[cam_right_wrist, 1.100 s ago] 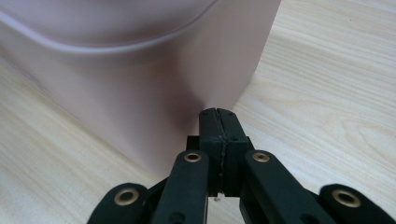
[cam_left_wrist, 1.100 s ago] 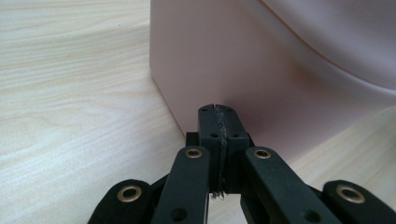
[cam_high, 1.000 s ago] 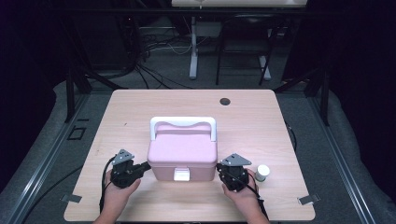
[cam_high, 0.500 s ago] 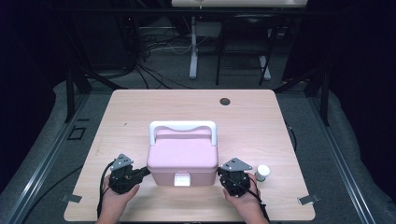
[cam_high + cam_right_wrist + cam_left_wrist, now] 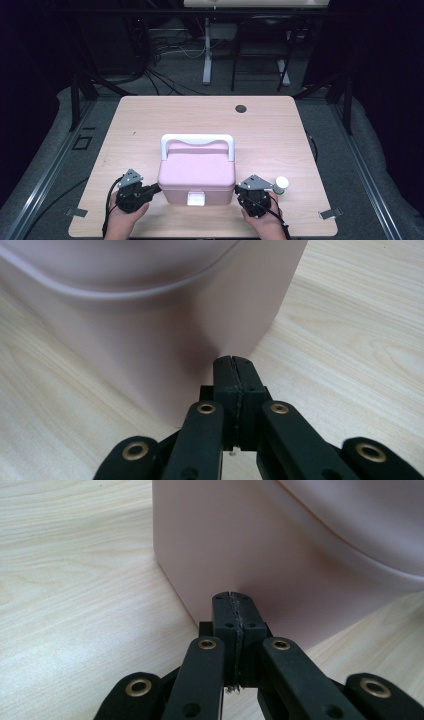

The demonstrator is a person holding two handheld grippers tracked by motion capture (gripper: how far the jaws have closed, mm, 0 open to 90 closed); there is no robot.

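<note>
A pink box (image 5: 197, 172) with a white handle (image 5: 197, 141) and a white front latch (image 5: 195, 199) sits on the wooden table (image 5: 150, 120), towards the person's edge. The left gripper (image 5: 152, 189) is pressed against the box's left wall near its front corner — jaws closed tight together, nothing between them, as the left gripper view shows. The right gripper (image 5: 238, 191) meets the box's right wall the same way, jaws likewise closed and empty. A small white bottle (image 5: 280, 185) stands just right of the box, beside the right gripper — apart from the box itself.
</note>
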